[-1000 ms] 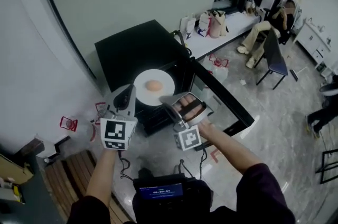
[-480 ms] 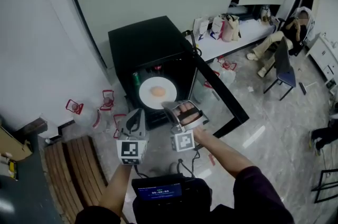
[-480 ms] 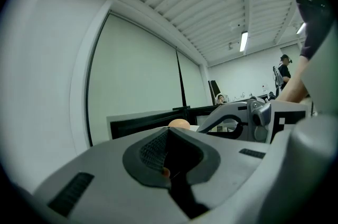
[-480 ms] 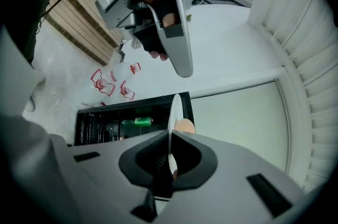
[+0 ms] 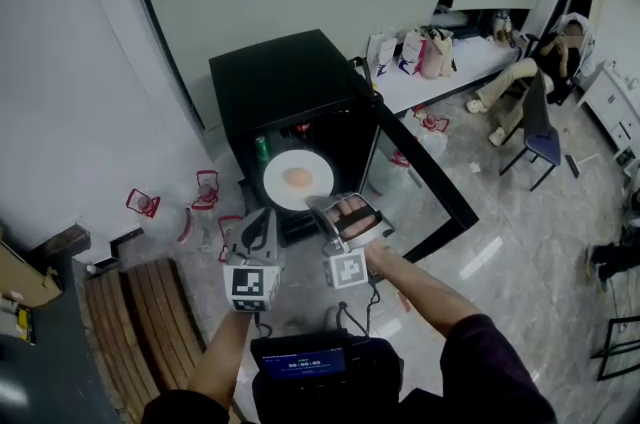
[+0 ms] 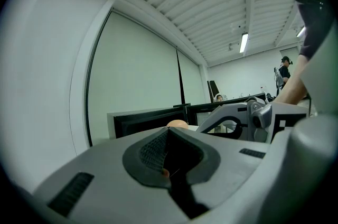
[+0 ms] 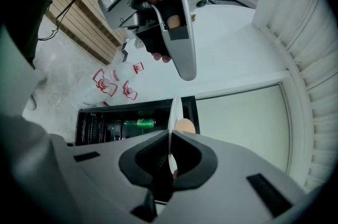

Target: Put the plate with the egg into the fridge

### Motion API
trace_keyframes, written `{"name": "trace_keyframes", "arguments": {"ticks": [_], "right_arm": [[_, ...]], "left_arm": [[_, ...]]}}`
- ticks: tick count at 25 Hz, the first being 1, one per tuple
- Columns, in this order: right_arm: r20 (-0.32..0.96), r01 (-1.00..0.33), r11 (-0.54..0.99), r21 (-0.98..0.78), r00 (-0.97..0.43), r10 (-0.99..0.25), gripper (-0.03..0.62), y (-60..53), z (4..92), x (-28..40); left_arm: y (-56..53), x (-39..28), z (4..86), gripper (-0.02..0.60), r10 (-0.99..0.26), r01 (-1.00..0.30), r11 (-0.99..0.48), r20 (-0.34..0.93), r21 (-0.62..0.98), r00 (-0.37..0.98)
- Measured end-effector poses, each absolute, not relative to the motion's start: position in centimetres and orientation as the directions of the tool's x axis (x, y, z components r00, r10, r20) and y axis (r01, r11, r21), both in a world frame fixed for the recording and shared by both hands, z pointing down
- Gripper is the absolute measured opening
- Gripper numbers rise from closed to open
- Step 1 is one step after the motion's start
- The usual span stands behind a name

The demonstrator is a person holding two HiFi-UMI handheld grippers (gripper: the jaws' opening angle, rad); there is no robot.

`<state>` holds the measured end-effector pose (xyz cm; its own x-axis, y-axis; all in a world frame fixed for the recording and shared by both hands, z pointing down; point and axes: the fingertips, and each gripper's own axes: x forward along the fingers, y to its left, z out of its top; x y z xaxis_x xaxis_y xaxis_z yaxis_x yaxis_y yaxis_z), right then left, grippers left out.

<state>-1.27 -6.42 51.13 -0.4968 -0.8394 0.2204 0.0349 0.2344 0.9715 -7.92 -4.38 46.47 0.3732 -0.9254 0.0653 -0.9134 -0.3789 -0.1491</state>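
**Plate with egg held at the open fridge, centre of the head view.**

Your right gripper (image 5: 316, 205) is pinched on the near rim of the white plate (image 5: 298, 179). The plate is level in front of the open compartment of the black fridge (image 5: 285, 77), with the egg (image 5: 297, 177) at its centre. A green can (image 5: 262, 147) shows inside, to the upper left of the plate. Your left gripper (image 5: 262, 217) sits to the lower left of the plate, apart from it, with its jaws pressed together on nothing. The fridge door (image 5: 420, 182) stands open at the right.

White plate (image 5: 318, 189) with egg (image 5: 297, 176) held level before open black fridge (image 5: 285, 80).
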Motion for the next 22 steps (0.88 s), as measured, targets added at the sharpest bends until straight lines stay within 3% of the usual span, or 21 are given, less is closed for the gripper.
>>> {"name": "trace_keyframes", "arguments": {"ticks": [9,22], "right_arm": [[0.278,0.087,0.268,0.959,-0.455,-0.846,0.021,-10.5,55.8,-2.6],[0.336,0.154,0.299,0.942,-0.485,-0.808,0.021,-24.5,69.0,-3.6]], "left_arm": [[-7.4,-7.2,52.2,0.009,-0.896,-0.89,-0.434,0.17,-0.138,0.411],[-20.8,-5.2,67.1,0.009,-0.867,-0.92,-0.389,0.353,-0.039,0.352]]}}
